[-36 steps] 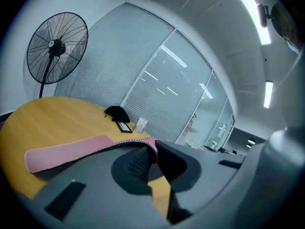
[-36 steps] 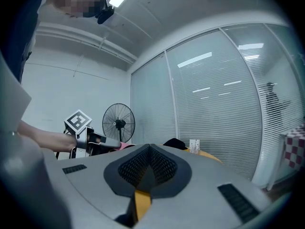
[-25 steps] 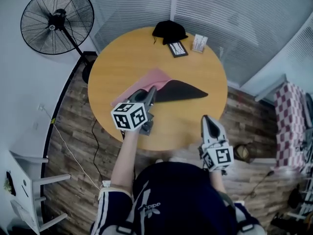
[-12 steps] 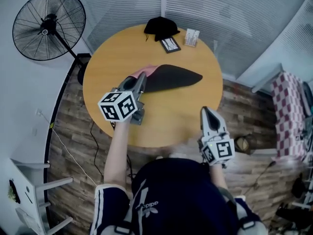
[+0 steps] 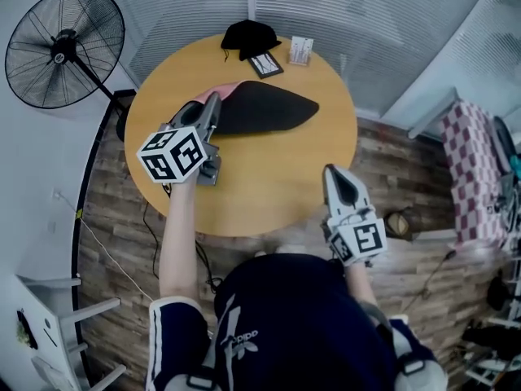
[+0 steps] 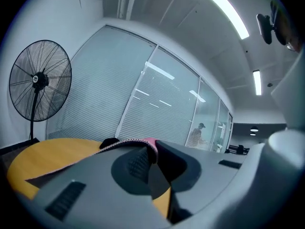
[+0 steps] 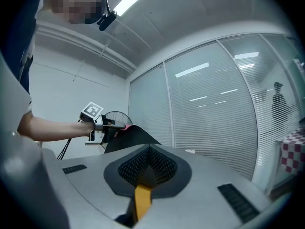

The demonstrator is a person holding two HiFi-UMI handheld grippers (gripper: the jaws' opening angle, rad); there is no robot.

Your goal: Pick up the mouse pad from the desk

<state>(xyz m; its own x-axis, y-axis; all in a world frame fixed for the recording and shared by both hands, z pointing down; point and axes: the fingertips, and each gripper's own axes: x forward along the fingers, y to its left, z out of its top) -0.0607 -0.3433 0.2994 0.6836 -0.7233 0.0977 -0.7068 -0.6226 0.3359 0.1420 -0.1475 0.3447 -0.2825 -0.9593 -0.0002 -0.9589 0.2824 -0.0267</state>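
Note:
The mouse pad (image 5: 262, 108), pink on one face and black on the other, hangs over the round wooden desk (image 5: 269, 187) with its black side showing. My left gripper (image 5: 213, 103) is shut on the pad's left edge; in the left gripper view the pink rim and black sheet (image 6: 172, 160) sit pinched between the jaws (image 6: 151, 159). My right gripper (image 5: 330, 173) hovers at the desk's near right edge, shut with nothing in it (image 7: 150, 165). From the right gripper view the lifted pad (image 7: 132, 135) shows far left.
A black cap (image 5: 248, 35), a dark flat card (image 5: 266, 64) and a small white stand (image 5: 301, 51) lie at the desk's far side. A standing fan (image 5: 61, 47) is at the far left, and a checked cloth (image 5: 472, 169) at the right.
My left gripper has risen with the mouse pad's edge, and the pad has peeled up so its black side now shows instead of the pink. The right gripper rose slightly.

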